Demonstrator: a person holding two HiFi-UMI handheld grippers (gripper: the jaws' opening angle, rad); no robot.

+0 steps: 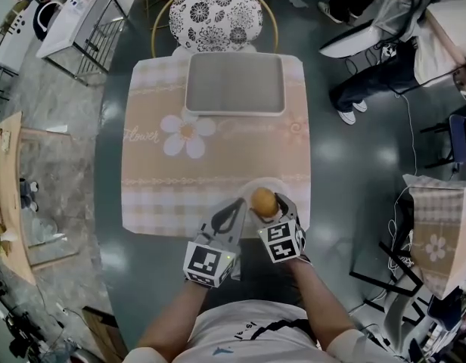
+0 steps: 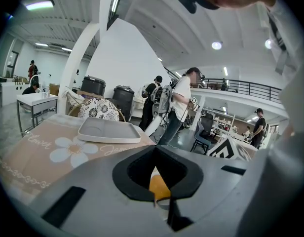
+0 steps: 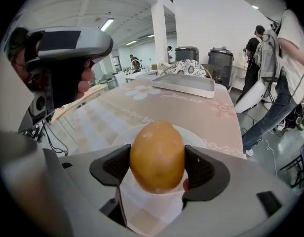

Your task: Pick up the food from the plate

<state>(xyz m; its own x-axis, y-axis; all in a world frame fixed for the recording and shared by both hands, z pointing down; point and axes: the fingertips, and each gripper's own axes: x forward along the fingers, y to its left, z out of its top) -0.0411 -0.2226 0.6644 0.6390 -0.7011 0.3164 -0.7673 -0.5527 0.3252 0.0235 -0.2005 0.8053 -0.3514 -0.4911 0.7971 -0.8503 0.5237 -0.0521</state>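
Observation:
A yellow-brown potato [image 1: 264, 201] rests on a small white plate [image 1: 283, 187] at the near right of the tablecloth. My right gripper [image 1: 269, 209] stands around it, jaws wide apart. In the right gripper view the potato [image 3: 157, 156] fills the gap between the two dark pads [image 3: 110, 165], over the plate [image 3: 202, 140]; no squeeze shows. My left gripper [image 1: 234, 210] hangs just left of the plate with its jaws together and nothing in them. In the left gripper view, the left gripper [image 2: 155, 154] frames a bit of the potato [image 2: 158, 185] through the hollow of its jaws.
A grey rectangular tray [image 1: 234, 83] lies at the table's far end on the peach flowered cloth [image 1: 180, 172]. A patterned chair [image 1: 215, 12] stands behind it. People stand to the right [image 1: 361, 89], and other tables surround this one.

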